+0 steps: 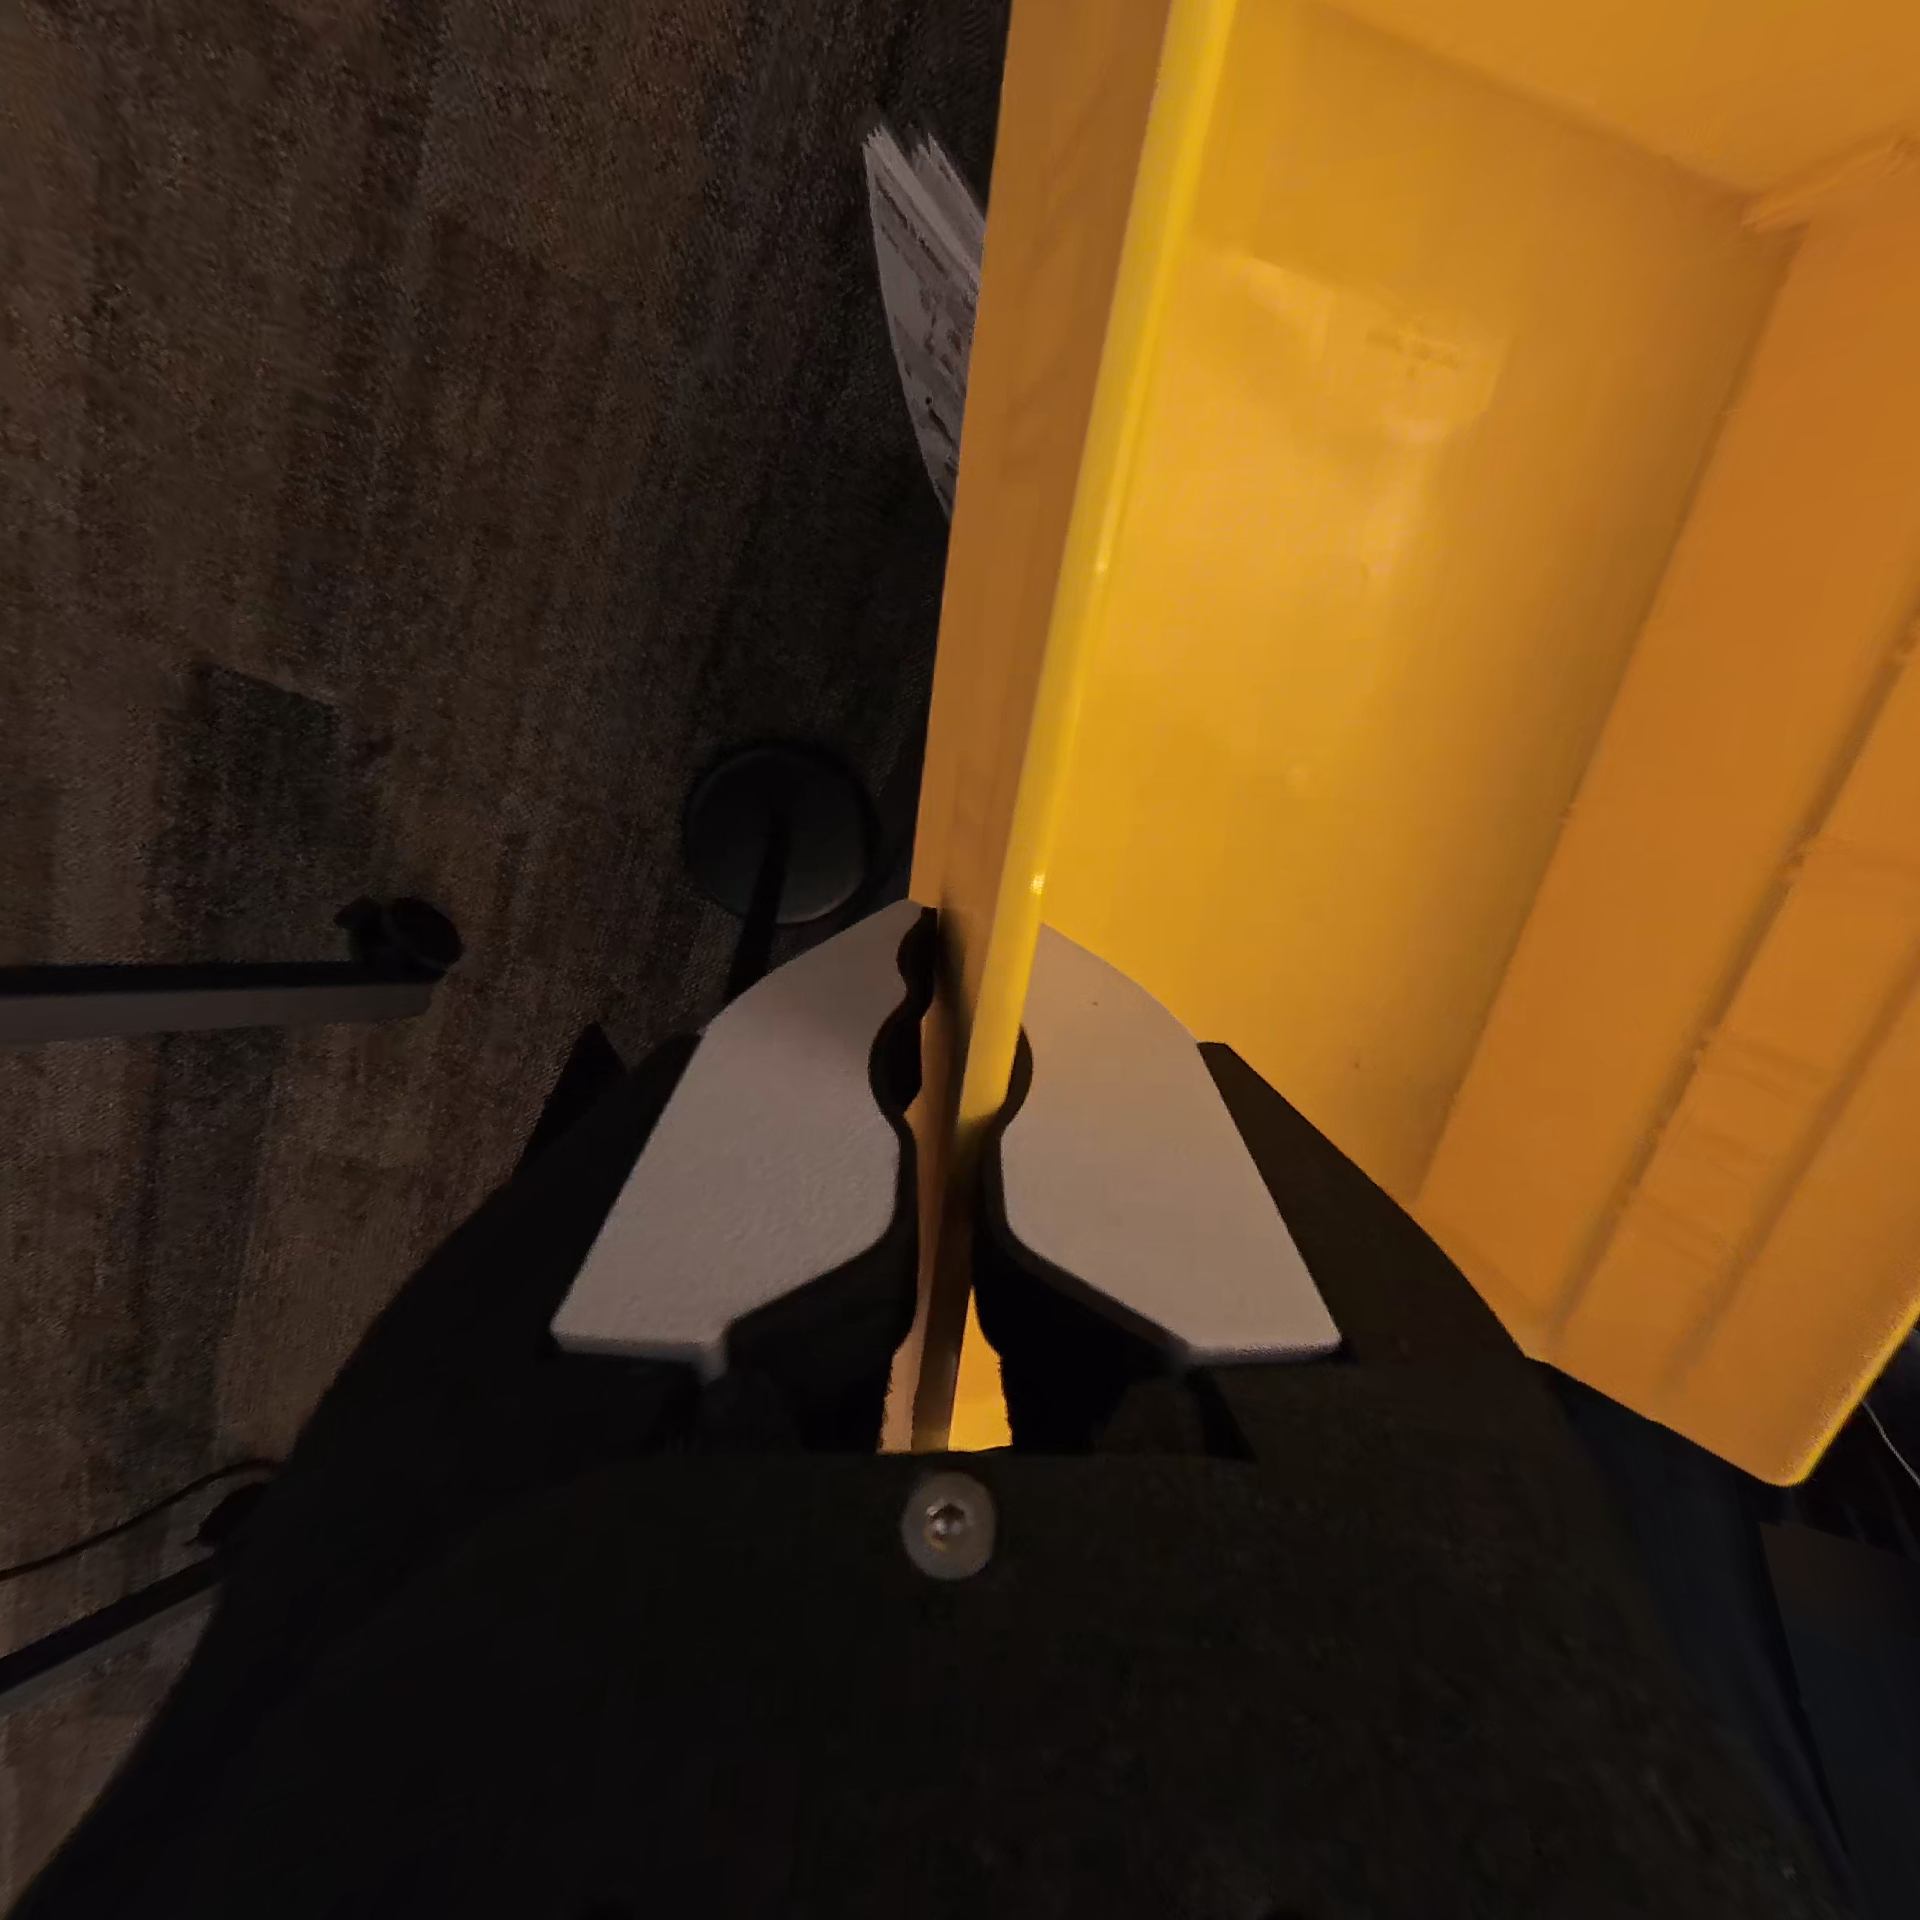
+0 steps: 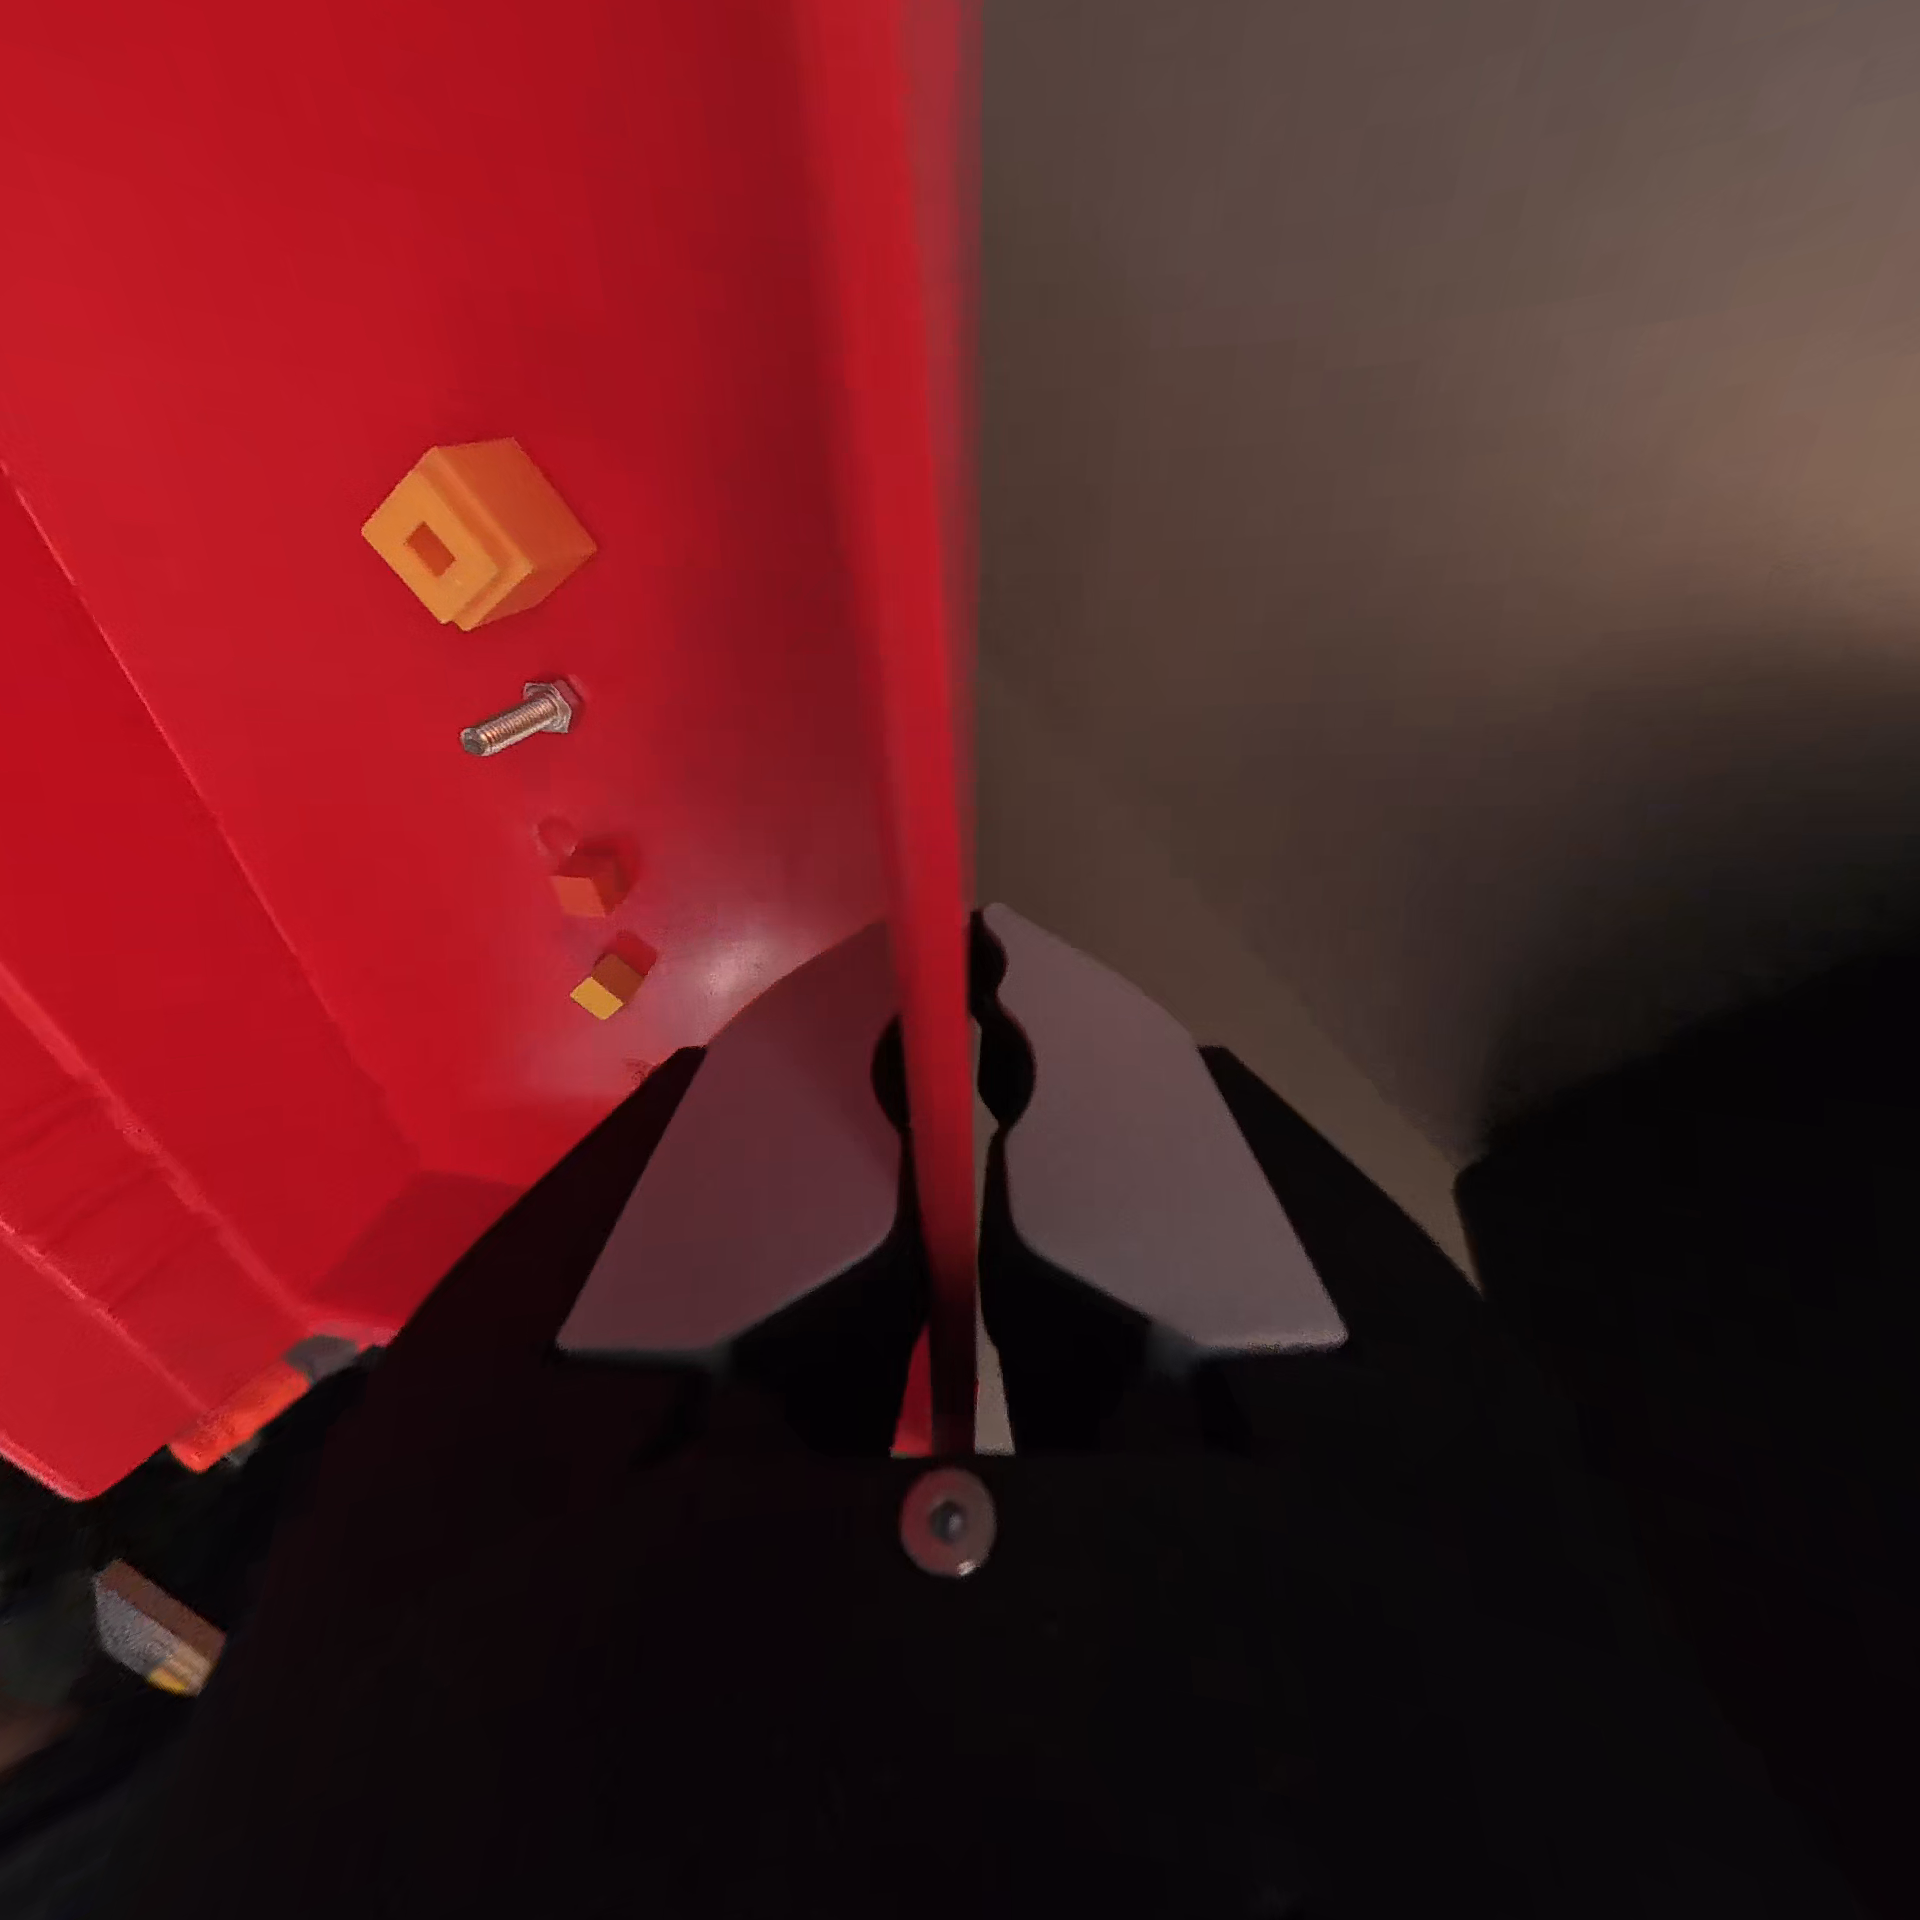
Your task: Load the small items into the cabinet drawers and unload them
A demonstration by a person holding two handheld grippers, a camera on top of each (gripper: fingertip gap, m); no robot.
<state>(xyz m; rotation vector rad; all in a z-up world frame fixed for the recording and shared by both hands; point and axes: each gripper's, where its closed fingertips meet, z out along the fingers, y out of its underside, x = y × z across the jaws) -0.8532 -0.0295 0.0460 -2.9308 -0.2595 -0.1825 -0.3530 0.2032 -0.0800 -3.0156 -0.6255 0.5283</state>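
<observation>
In the left wrist view my left gripper (image 1: 961, 935) is shut on the side wall of a yellow drawer (image 1: 1351, 623), whose inside looks empty. In the right wrist view my right gripper (image 2: 940, 935) is shut on the side wall of a red drawer (image 2: 312, 260). On the red drawer's floor lie an orange block with a square hole (image 2: 478, 532), a silver bolt (image 2: 520, 717), a small red cube (image 2: 590, 878) and a small orange and red cube (image 2: 613, 982).
A dark brown surface (image 1: 364, 468) lies left of the yellow drawer, with a white printed sheet (image 1: 930, 301), a black round disc (image 1: 779, 831) and a grey bar (image 1: 208, 1003) on it. A beige surface (image 2: 1403, 520) lies right of the red drawer. My right fingertips sit around 55 cm from my left ones.
</observation>
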